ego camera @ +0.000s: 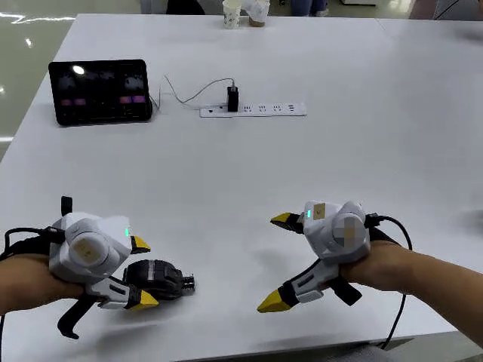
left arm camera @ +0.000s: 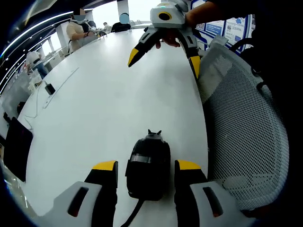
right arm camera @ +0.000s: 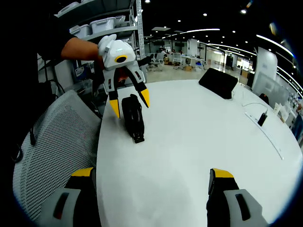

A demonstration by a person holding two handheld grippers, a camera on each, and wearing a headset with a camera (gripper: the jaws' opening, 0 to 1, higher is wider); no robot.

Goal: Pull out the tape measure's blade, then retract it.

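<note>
A black tape measure (ego camera: 156,277) lies on the white table (ego camera: 302,158) near its front edge, its blade tip pointing right and no blade drawn out. My left gripper (ego camera: 142,271) straddles it, one yellow-tipped jaw on each side. In the left gripper view the tape measure (left arm camera: 147,165) sits between the jaws with a small gap on both sides, so the left gripper (left arm camera: 147,166) is open. My right gripper (ego camera: 277,262) stands open wide to the right, apart from the tape measure, with nothing between its jaws. The right gripper view shows the tape measure (right arm camera: 133,116) under the left gripper (right arm camera: 129,104).
A dark tablet (ego camera: 100,92) stands at the back left. A white power strip (ego camera: 253,110) with a black charger and cable lies mid-table. Paper cups (ego camera: 232,13) sit at the far edge. A grey mesh chair (left arm camera: 241,132) is beside the table's front edge.
</note>
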